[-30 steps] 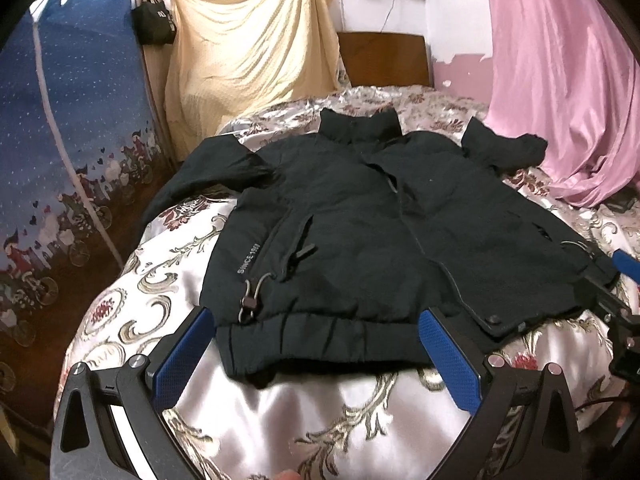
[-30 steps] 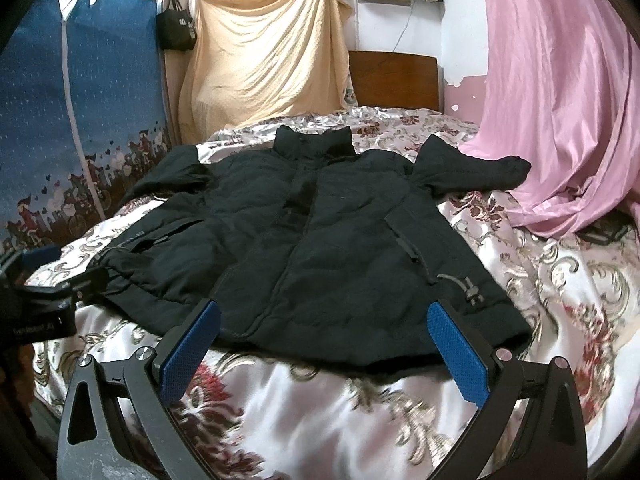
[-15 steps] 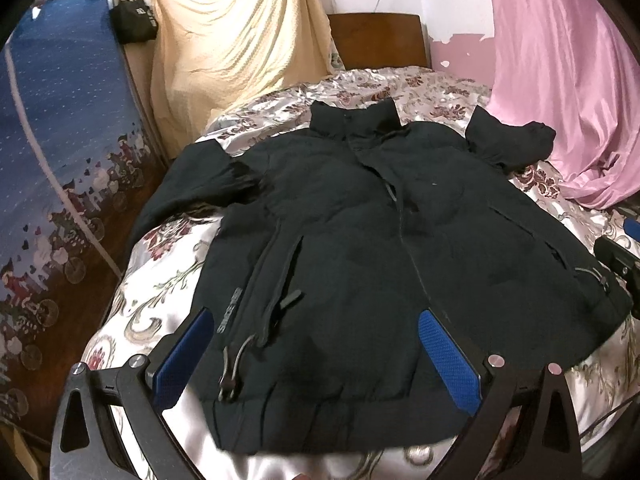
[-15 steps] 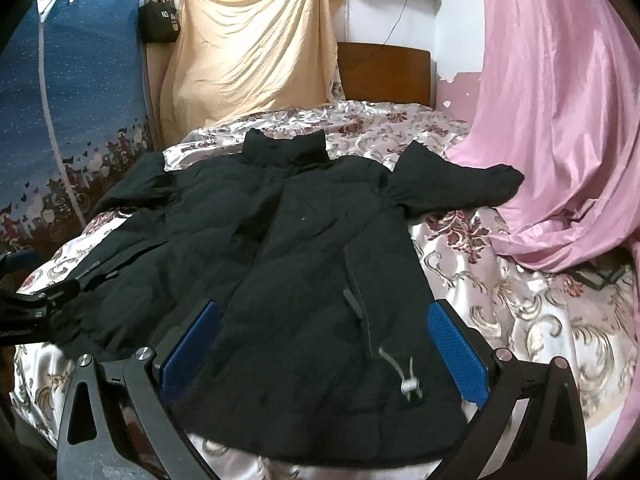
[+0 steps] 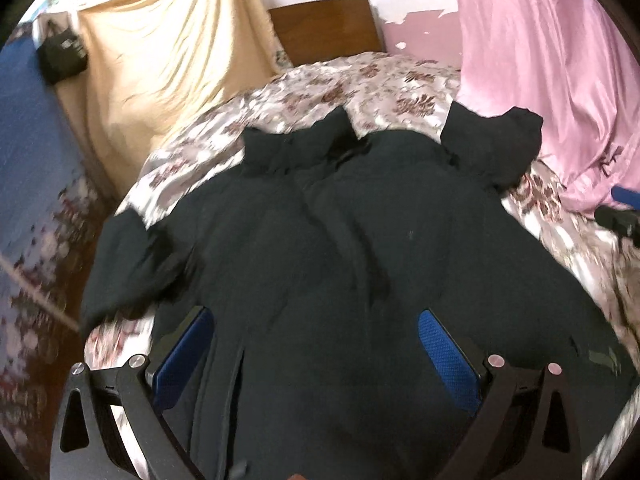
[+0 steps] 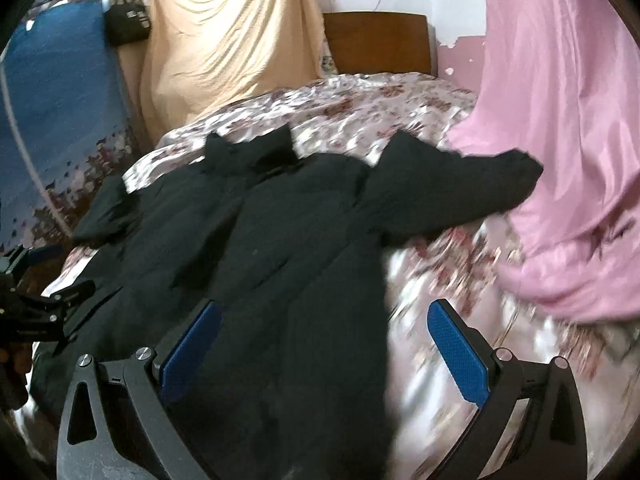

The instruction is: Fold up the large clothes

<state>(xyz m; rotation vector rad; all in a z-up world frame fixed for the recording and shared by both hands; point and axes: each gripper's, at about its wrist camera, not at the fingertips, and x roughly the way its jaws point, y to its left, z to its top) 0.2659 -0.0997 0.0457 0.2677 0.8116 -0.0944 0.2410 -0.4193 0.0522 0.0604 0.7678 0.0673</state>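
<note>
Lying flat across the bed [image 5: 400, 80], the black jacket [image 5: 340, 260] was spread front-up, collar toward the headboard [image 6: 380, 44], both sleeves out to the sides. My left gripper [image 5: 316, 356] hung over its lower part with fingers [image 5: 182, 354] spread wide, gripping nothing. My right gripper [image 6: 324, 352] hovered over the jacket's right edge, fingers [image 6: 460, 354] likewise apart and empty. A pink curtain [image 6: 560, 140] draped beside the right sleeve.

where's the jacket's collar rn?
Collar sits at the black jacket's far end in both views, toward the wooden headboard, on the floral bedspread.
</note>
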